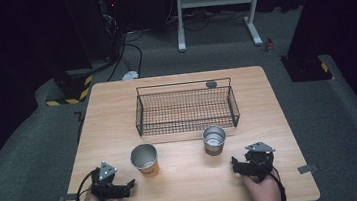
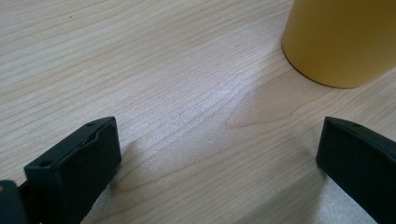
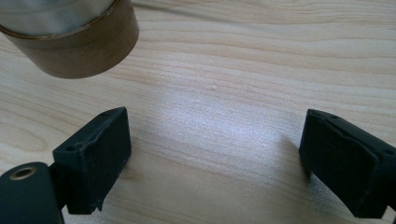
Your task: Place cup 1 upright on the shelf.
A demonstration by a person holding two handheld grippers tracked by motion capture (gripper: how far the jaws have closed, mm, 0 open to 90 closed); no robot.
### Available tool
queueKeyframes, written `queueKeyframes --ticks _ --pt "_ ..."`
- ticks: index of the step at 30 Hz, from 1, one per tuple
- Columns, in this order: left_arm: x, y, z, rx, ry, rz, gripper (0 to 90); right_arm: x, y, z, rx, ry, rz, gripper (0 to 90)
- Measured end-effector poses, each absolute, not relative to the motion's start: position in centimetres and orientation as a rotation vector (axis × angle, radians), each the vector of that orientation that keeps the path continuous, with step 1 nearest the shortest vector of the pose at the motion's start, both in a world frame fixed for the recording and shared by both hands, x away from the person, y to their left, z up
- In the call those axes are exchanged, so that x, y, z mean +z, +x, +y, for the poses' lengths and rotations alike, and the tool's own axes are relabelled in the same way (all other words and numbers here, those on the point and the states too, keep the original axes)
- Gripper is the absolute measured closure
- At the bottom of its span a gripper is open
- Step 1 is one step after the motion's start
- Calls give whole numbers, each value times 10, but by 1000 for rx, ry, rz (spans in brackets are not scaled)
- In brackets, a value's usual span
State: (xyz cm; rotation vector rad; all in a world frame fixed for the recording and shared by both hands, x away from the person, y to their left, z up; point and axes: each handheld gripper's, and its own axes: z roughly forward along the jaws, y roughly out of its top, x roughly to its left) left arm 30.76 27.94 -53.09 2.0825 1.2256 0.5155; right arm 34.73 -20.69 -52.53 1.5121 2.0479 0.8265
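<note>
Standing on woodgrain table: yellow cup, brown-banded steel cup.

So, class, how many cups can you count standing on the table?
2. The yellow cup stands near the left gripper; the brown cup stands near the right gripper, just in front of the wire basket. None looks hidden.

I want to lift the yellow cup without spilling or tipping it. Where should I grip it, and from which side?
Grip the yellow cup across its side wall, about mid-height, coming level from the person's side with the left hand-held gripper. The cup stands upright with its mouth open, its round wall fits between the open jaws, and the wire basket stands behind it.
</note>
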Motion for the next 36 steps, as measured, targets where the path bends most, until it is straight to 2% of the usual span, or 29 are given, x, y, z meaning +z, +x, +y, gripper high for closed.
queueKeyframes --ticks 36 --pt "-528 309 279 496 2099 1259 0 -525 348 -206 826 1516 2047 90"
